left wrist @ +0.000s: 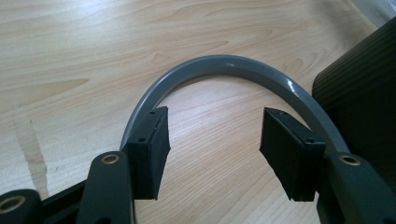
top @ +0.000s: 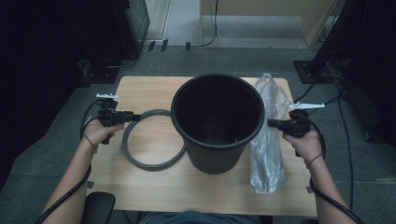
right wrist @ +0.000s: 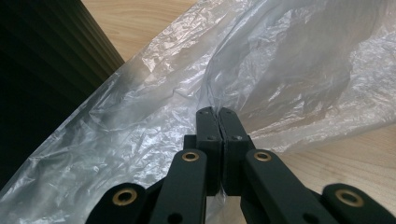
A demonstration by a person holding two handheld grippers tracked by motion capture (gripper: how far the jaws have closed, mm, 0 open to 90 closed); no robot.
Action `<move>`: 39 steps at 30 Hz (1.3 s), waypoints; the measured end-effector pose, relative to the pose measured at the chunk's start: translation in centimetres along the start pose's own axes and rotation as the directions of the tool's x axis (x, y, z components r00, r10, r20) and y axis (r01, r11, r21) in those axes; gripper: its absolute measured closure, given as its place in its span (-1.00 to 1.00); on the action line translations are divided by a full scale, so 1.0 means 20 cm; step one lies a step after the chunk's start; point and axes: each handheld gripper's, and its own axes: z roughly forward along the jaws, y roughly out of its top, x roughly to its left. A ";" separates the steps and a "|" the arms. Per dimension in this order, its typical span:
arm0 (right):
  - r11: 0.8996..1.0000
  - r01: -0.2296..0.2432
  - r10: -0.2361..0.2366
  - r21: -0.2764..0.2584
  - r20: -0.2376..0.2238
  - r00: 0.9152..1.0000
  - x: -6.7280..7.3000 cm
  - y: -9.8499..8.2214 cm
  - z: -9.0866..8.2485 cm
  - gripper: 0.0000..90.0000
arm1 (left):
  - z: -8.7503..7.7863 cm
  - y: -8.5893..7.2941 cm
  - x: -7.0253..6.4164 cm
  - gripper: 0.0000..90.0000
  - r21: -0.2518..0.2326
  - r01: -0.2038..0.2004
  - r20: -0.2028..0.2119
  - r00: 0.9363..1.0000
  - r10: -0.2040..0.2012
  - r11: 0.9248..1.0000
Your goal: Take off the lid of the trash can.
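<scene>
Crinkled clear plastic bag (top: 267,140) lies lengthwise on the pale wood-grain worktop (top: 154,186) in the high view, just right of a tall ribbed black plastic bin (top: 217,123); a smooth grey plastic ring (top: 148,139) lies flat to the bin's left. The left gripper (top: 135,116) sits at the ring's edge, the right gripper (top: 271,123) at the bag. In the left gripper view, the fingers (left wrist: 149,149) stand wide apart with the glossy grey arc curving beyond them and bare wood between. In the right gripper view, the fingers (right wrist: 208,135) are pressed together, pinching a fold of the wrinkled film beside the bin's dark ribbed wall.
</scene>
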 end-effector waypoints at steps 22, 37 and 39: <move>1.000 -0.027 0.027 0.000 -0.049 0.998 0.02 0.17 -0.19 1.00 | -0.03 0.14 -0.13 -0.12 0.025 -0.067 0.033 0.997 0.066 0.997; 1.000 -0.001 0.001 0.003 -0.055 0.999 0.05 0.25 -0.31 1.00 | -0.06 0.26 -0.24 -0.13 0.027 -0.116 0.057 0.992 0.114 0.993; 1.000 0.007 -0.007 -0.001 -0.058 0.998 0.06 0.27 -0.33 1.00 | -0.06 0.27 -0.26 -0.13 0.028 -0.121 0.057 0.991 0.120 0.992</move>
